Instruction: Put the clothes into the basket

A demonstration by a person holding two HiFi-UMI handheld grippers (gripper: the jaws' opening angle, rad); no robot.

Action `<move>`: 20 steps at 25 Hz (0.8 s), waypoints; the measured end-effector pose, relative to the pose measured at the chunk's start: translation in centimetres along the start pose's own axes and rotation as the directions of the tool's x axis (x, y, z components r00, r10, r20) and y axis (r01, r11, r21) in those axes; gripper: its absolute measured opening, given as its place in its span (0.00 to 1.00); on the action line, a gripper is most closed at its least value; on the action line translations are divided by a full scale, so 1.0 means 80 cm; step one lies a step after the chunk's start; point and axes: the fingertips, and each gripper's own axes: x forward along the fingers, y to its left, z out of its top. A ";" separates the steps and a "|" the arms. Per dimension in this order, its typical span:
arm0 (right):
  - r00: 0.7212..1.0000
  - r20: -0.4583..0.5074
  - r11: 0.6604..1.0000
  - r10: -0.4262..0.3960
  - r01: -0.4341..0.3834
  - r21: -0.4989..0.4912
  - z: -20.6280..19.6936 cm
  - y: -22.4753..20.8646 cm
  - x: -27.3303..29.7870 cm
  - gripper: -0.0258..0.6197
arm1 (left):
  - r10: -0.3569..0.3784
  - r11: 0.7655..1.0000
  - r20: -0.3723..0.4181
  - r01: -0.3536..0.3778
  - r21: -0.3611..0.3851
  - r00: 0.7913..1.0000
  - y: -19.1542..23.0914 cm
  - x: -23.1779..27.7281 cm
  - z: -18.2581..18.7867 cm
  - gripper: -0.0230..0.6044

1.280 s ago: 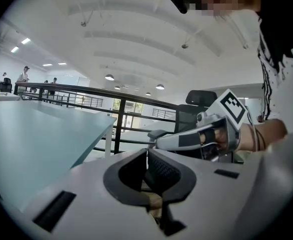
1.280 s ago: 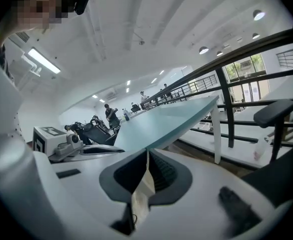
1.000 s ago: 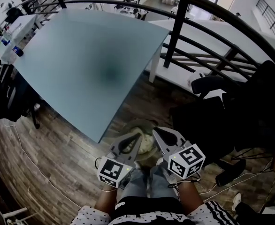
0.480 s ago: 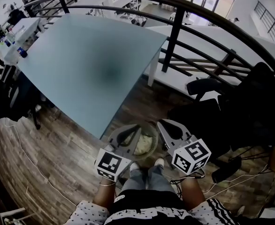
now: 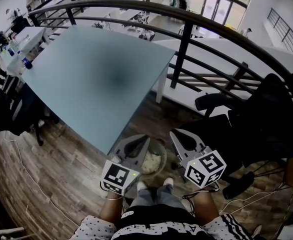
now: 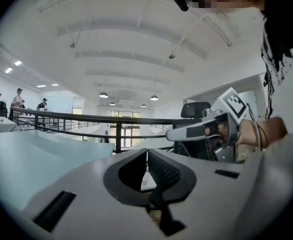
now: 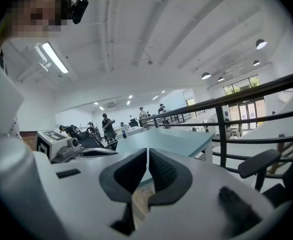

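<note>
While the left gripper (image 5: 146, 139) and the right gripper (image 5: 173, 133) hover side by side above the basket (image 5: 164, 153), both pairs of fingers are pressed together with nothing between them.
Pale clothes (image 5: 149, 162) lie inside the round basket, which stands on the wood floor (image 5: 76, 169) just past the person's shoes (image 5: 168, 182), beside the corner of the blue-grey surface (image 5: 96, 79).

Table (image 5: 96, 74) left, railing (image 5: 182, 49) ahead, chair (image 5: 266, 119) right.
</note>
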 end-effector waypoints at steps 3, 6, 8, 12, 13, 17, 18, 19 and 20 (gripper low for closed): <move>0.999 0.035 1.000 0.005 -0.005 0.000 0.018 0.002 -0.004 0.09 | 0.000 1.000 0.019 0.000 0.015 1.000 0.000 -0.001 0.015 0.07; 0.998 0.055 1.000 0.002 -0.001 -0.020 0.036 0.001 -0.010 0.09 | -0.005 1.000 0.039 0.004 0.027 0.999 -0.003 0.002 0.030 0.07; 0.997 0.072 0.999 0.001 0.001 -0.032 0.046 0.000 -0.015 0.09 | -0.012 0.999 0.052 0.010 0.040 0.999 -0.007 0.005 0.040 0.07; 0.995 0.103 0.999 -0.003 0.008 -0.049 0.064 0.000 -0.027 0.09 | -0.027 0.998 0.074 0.023 0.065 0.997 -0.016 0.010 0.060 0.07; 0.994 0.107 0.999 -0.005 0.010 -0.053 0.068 0.000 -0.030 0.09 | -0.032 0.997 0.078 0.026 0.071 0.996 -0.018 0.010 0.064 0.07; 0.992 0.123 0.997 -0.016 0.025 -0.067 0.084 -0.004 -0.040 0.09 | -0.051 0.994 0.095 0.041 0.098 0.994 -0.027 0.017 0.082 0.07; 0.991 0.129 0.997 -0.018 0.027 -0.071 0.089 -0.004 -0.042 0.09 | -0.055 0.994 0.100 0.045 0.103 0.993 -0.029 0.018 0.087 0.07; 0.990 0.137 0.997 -0.018 0.028 -0.073 0.093 -0.004 -0.044 0.09 | -0.058 0.993 0.104 0.047 0.108 0.993 -0.030 0.019 0.091 0.07; 0.989 0.145 0.997 -0.017 0.028 -0.075 0.098 -0.003 -0.046 0.09 | -0.061 0.992 0.108 0.048 0.114 0.992 -0.030 0.019 0.096 0.07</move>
